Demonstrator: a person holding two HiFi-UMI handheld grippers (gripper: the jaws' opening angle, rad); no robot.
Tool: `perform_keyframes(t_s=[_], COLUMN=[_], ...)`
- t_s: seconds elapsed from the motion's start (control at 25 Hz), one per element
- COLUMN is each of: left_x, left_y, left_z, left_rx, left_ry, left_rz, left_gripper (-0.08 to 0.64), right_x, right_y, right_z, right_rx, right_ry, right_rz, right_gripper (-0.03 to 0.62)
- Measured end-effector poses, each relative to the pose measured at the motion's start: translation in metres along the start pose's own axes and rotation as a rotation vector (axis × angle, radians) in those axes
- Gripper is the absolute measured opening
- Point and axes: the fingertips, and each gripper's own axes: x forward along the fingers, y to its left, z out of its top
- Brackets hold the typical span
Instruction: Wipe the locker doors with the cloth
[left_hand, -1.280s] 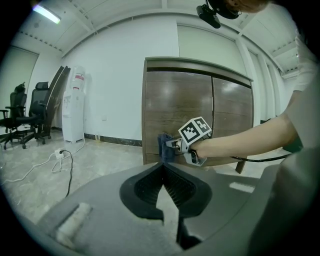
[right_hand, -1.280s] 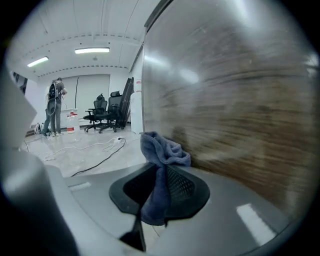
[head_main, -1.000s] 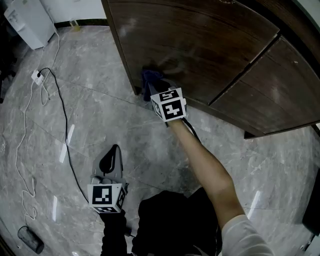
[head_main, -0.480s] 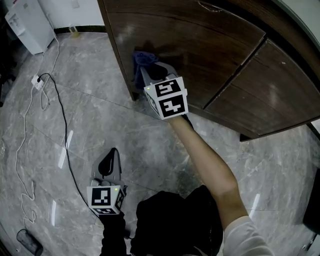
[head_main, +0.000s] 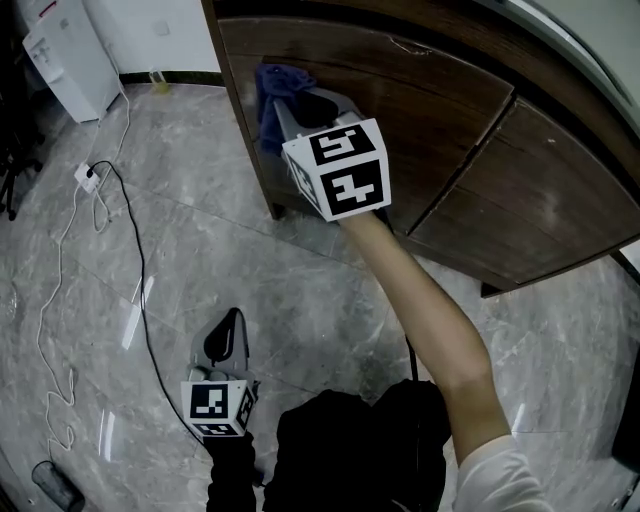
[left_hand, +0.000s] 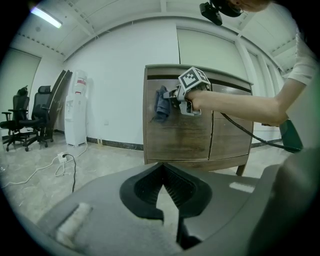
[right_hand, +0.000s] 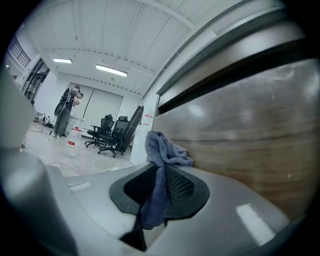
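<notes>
Ceiling strip lights brighten the room, the glossy floor shows glare, and edges bend fisheye-like.

— Underfoot?
— Glossy grey marbled floor, tiled in large slabs.
— Lying on it?
— Black cable curving away from a white power strip; thin white cable looping just beside.
— Standing on it?
— White water dispenser by the wall, dark wooden locker on short legs.
— Near-left corner?
— Small dark lump, perhaps an adapter.
</notes>
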Motion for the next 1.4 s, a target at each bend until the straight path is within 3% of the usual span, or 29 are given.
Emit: perform_keyframes(t_s=[0.32,0.52,1.4], left_x=[0.000,0.001,0.009], left_y=[-0.004,-0.002,0.011], left_z=[0.004,0.001,-0.021], left_rx=[-0.001,-0.007,-0.027], left_ry=[-0.008,-0.006,0.035], left_rz=[-0.008,-0.010,0.004], left_gripper=[0.002,0.002,0.002], right_x=[0.002,0.004,0.043], right_y=[-0.006,-0.003,0.051], right_z=[0.081,0.089,-0.134], right_rx=[-0.060,-0.064,0.012], right_ry=[-0.100,-0.129,0.125], right_rz=[-0.004,-0.009,0.076], right_gripper=[0.063,0.063,0.063])
